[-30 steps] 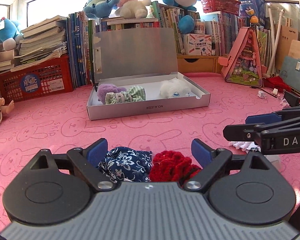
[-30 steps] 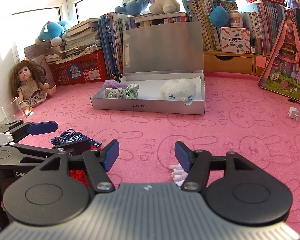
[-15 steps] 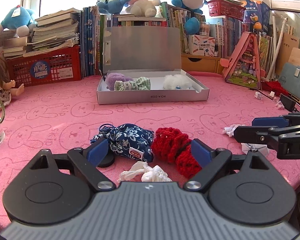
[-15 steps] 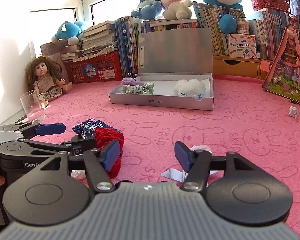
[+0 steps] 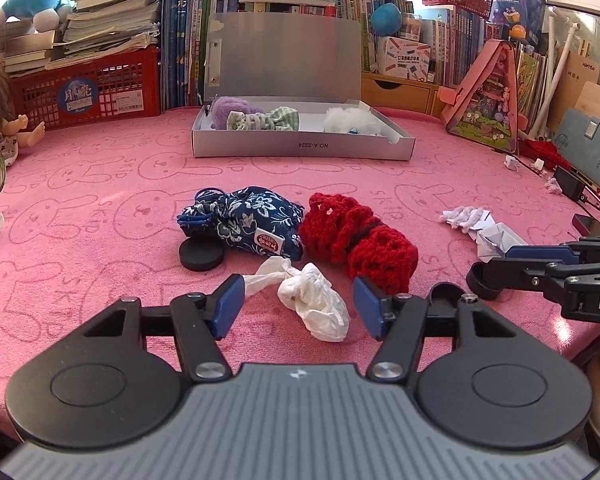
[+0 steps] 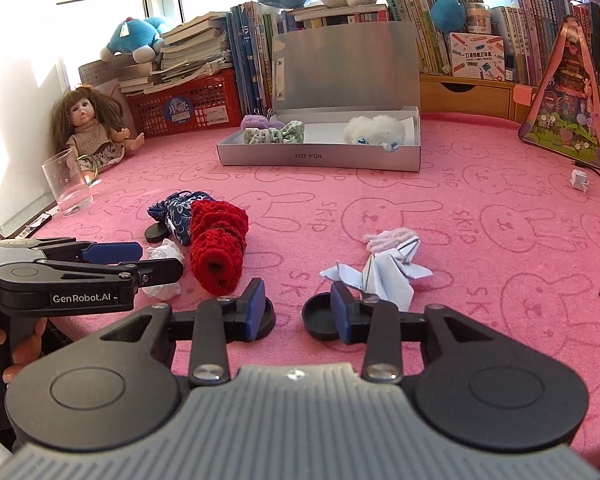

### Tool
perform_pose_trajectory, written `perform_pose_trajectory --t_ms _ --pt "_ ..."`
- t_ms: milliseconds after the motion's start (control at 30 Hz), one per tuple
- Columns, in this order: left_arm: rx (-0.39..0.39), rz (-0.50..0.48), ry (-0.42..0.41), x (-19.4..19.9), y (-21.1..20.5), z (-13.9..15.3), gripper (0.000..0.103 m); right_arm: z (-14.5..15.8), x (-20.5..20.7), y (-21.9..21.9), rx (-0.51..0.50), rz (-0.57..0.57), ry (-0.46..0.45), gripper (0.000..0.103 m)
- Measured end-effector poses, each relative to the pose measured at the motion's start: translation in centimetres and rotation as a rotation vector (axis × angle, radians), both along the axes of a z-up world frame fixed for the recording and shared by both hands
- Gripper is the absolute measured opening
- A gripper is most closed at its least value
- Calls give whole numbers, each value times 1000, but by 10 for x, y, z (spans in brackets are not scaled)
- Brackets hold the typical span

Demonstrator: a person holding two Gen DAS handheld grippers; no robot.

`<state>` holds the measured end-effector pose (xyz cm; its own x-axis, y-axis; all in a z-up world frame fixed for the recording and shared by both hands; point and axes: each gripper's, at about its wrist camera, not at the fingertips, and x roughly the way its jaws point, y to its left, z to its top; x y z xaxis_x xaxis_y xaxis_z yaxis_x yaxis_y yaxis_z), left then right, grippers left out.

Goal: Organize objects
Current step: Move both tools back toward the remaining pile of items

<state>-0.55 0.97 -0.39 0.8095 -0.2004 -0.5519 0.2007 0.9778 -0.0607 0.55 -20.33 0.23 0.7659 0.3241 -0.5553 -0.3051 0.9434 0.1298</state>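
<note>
A blue floral pouch (image 5: pixel 246 220) and a red crocheted piece (image 5: pixel 358 236) lie side by side on the pink cloth, with a black disc (image 5: pixel 202 255) left of the pouch. A crumpled white wad (image 5: pixel 312 300) lies between the fingers of my open left gripper (image 5: pixel 299 310). My right gripper (image 6: pixel 298 310) is open low over the cloth, two black discs (image 6: pixel 320 318) at its fingertips and a folded paper piece (image 6: pixel 384 276) just ahead. The open silver box (image 5: pixel 300 148) holds scrunchies and a white fluffy item.
A glass cup (image 6: pixel 66 182) and a doll (image 6: pixel 90 128) sit at the left. A red basket (image 5: pixel 88 88), books and plush toys line the back. A pink triangular toy house (image 5: pixel 488 100) and small items stand at the right, near the table edge.
Both grippers have pulled back toward the table's near edge. The pouch and red piece now lie ahead of the left gripper, and the white wad has come between its fingers.
</note>
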Motion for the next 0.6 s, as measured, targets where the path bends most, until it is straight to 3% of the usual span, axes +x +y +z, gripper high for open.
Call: perform_pose_trajectory --t_ms 300,400,600 --pt "-9 22 20 4 0 -7 68 -12 3 -1 -50 -36 26 51" --pt "5 25 31 5 -3 -10 69 -15 4 2 -58 -34 26 56" --pt "36 17 13 4 -9 -13 74 -19 7 7 -89 -40 11 57"
